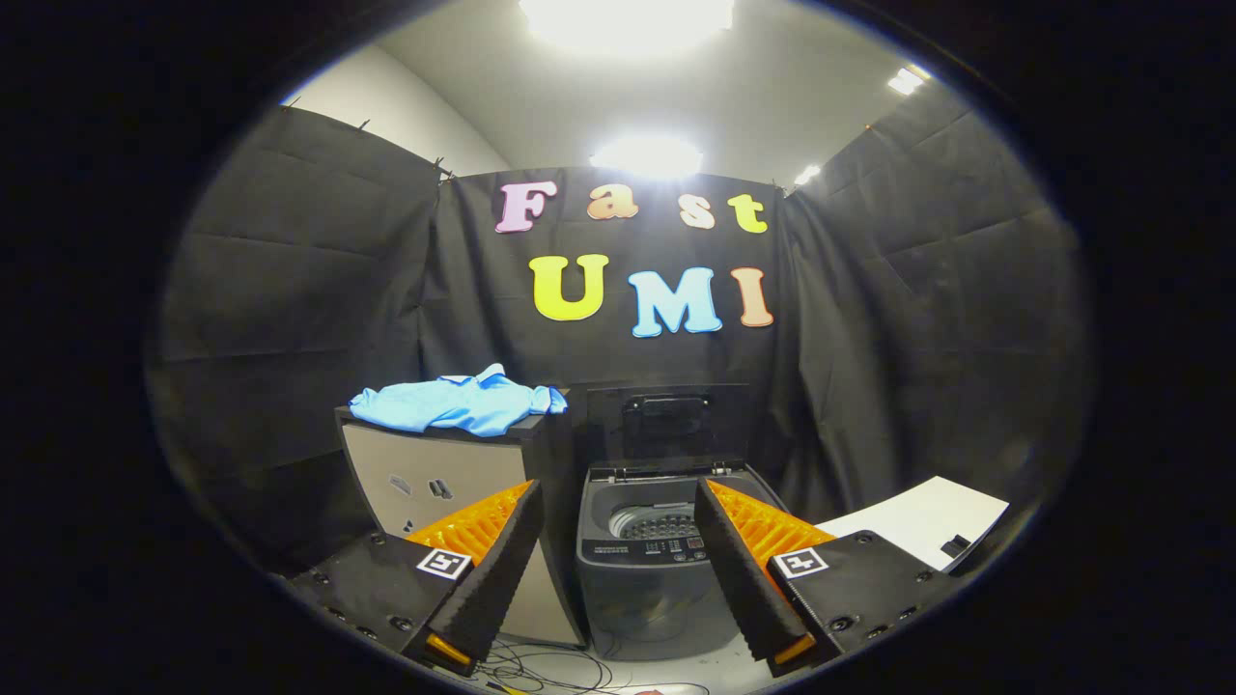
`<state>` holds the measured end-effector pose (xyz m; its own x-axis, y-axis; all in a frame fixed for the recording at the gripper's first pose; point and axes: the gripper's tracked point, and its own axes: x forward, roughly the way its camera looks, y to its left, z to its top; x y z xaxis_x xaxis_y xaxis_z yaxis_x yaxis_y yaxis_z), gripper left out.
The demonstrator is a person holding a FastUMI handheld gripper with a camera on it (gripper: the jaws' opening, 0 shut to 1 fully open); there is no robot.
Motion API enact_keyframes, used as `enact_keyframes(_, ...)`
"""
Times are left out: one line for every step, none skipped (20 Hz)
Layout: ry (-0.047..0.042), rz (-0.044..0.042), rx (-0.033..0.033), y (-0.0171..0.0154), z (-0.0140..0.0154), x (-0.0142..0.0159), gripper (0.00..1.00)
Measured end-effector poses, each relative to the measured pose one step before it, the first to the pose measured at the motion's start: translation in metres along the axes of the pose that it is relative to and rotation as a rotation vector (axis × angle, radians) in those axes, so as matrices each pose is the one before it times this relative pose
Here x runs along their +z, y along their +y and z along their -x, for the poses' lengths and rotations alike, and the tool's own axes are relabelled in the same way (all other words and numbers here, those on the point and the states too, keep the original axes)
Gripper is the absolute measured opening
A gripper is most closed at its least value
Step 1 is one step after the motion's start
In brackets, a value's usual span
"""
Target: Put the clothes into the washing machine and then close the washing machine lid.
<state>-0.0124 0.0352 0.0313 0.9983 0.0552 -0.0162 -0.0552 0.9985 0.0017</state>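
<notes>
No word or number on the things here can be read. The gripper (616,483) carries two white square tags with a black block pattern, the left tag (443,563) on the black housing behind one finger and the right tag (802,563) behind the other (coded markers, not lettering). Its fingers stand wide apart, pressing on nothing, with the washing machine (647,598) beyond and between them. The control panel (666,550) along the front edge of the washing machine's top bears rows of small pale marks, too small to make out.
</notes>
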Motion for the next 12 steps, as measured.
enact_keyframes(-0.00569,0.00257,0.01244,0.00505,-0.00213,0.00768,0.97)
enact_keyframes(-0.01067,-0.00032,0.01077,0.00588,-0.00417,0.00960,0.97)
enact_keyframes(-0.00918,-0.00370,0.01164,0.00682,-0.00468,0.00819,0.97)
enact_keyframes(-0.00337,-0.00510,0.01224,0.00617,-0.00624,0.00895,0.98)
enact_keyframes(-0.00210,-0.00557,0.01078,0.00637,-0.00521,0.00554,0.98)
enact_keyframes(0.00400,-0.00668,0.01603,0.00711,-0.00706,0.00737,0.98)
enact_keyframes(0.00481,-0.00856,0.01823,0.00606,-0.00732,0.00625,0.97)
enact_keyframes(0.00937,-0.00788,0.01279,0.00453,-0.00801,0.00530,0.98)
enact_keyframes(0.01039,-0.00896,0.01111,0.00431,-0.00886,0.00393,0.97)
enact_keyframes(0.00296,-0.01138,0.01214,0.00490,-0.00852,0.00571,0.98)
enact_keyframes(-0.00341,-0.00764,0.01913,0.00701,-0.01025,0.00703,0.98)
enact_keyframes(-0.00339,0.00148,0.00986,0.00453,-0.00922,0.00572,0.98)
